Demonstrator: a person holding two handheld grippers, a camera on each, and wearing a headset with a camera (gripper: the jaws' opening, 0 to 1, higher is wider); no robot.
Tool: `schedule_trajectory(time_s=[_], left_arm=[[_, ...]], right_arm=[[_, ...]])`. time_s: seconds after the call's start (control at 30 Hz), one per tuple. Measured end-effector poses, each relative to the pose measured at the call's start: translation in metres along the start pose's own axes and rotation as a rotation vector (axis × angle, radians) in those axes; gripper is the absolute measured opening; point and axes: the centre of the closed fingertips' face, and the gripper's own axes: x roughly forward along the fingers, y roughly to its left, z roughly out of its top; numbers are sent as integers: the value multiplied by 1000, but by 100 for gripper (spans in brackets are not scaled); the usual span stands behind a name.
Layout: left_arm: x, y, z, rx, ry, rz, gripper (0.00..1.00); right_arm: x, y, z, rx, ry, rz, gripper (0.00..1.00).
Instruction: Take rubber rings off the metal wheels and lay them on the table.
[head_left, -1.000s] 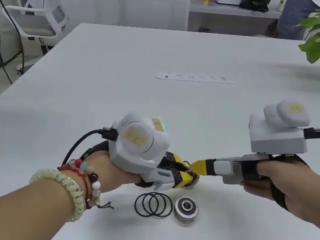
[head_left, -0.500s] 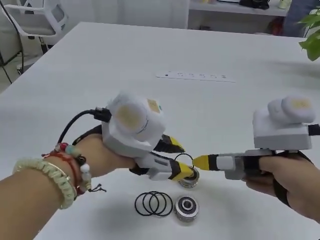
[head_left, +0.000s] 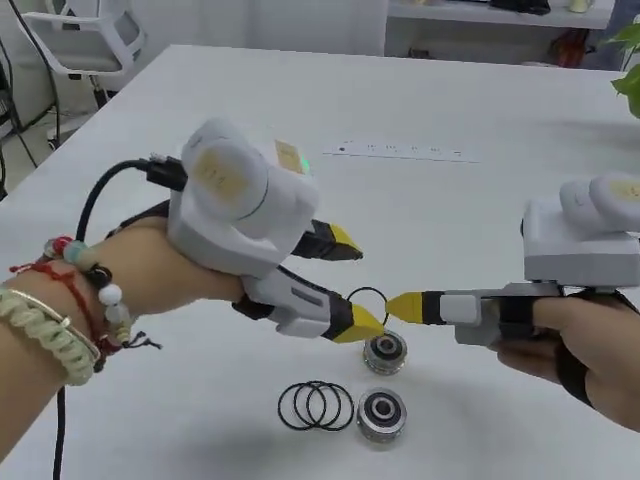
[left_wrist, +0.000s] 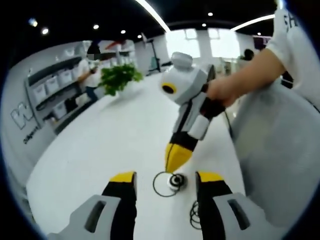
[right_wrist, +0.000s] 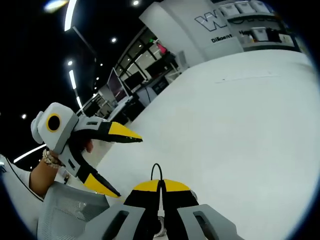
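The rubber ring (head_left: 367, 304) hangs just above the metal wheel (head_left: 385, 352), pinched in my right tool (head_left: 393, 306), while my left tool (head_left: 368, 288) stands wide beside it, gripping nothing. The ring looks free to me, so next I carry it down beside the loose rings (head_left: 317, 405) on the table (head_left: 250, 130) and release it.

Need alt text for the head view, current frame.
The right gripper is shut on a black rubber ring, holding it above a metal wheel on the white table, tip to tip with the open left gripper. Nearer the camera, three loose rings lie overlapping beside a second wheel.
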Motion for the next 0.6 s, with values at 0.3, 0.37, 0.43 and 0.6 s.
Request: schedule_trajectory(time_s=[0.3, 0.37, 0.43, 0.6], left_arm=[[-56, -6, -9, 17, 25, 67, 54], [-68, -9, -18, 12, 39, 90, 59], [-79, -12, -28, -1, 55, 113, 62], [-100, -19, -53, -80, 78, 176, 63]], right_arm=[[9, 28, -6, -31, 29, 79, 0], [11, 32, -8, -42, 40, 91, 0], [13, 36, -11, -48, 53, 103, 0], [18, 44, -20, -65, 86, 127, 0]])
